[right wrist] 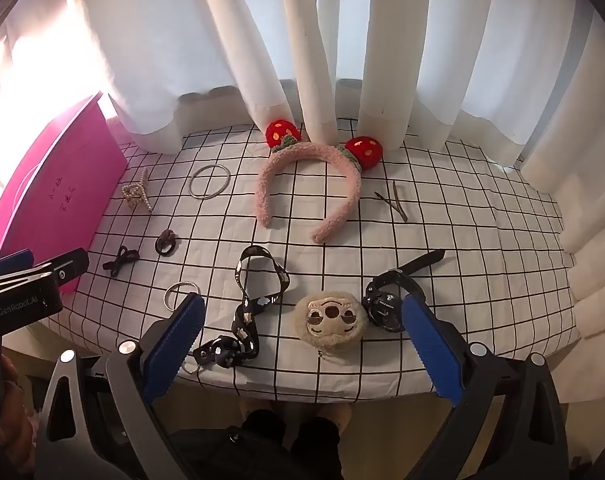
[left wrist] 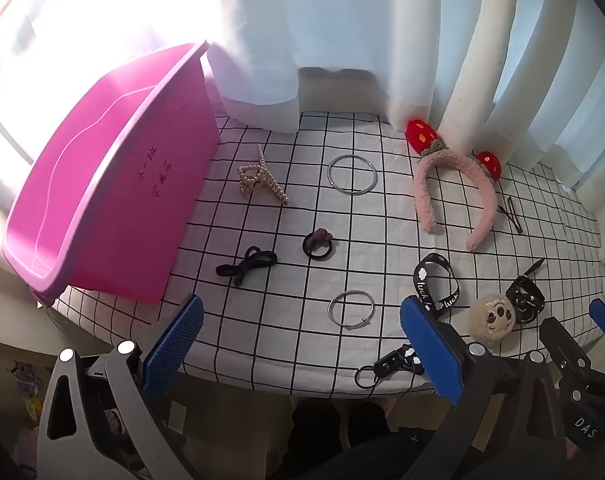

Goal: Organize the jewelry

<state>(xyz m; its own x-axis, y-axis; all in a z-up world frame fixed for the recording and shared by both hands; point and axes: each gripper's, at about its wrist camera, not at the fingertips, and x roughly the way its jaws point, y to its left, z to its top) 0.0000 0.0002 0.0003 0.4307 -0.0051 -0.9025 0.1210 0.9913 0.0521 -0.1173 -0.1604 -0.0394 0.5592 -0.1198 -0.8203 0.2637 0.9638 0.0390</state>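
Accessories lie spread on a white checked tablecloth. I see a pearl claw clip, a large silver bangle, a smaller silver bangle, a black knotted hair tie, a black hair tie with a purple knot and a pink strawberry headband. Nearer lie a black printed lanyard, a plush face charm and a black watch. My left gripper hovers open above the near edge, over the smaller bangle. My right gripper hovers open over the lanyard and charm. Neither holds anything.
A pink plastic bin stands tilted at the table's left. Thin brown hairpins lie right of the headband. White curtains hang along the back edge. The table's front edge runs just below both grippers.
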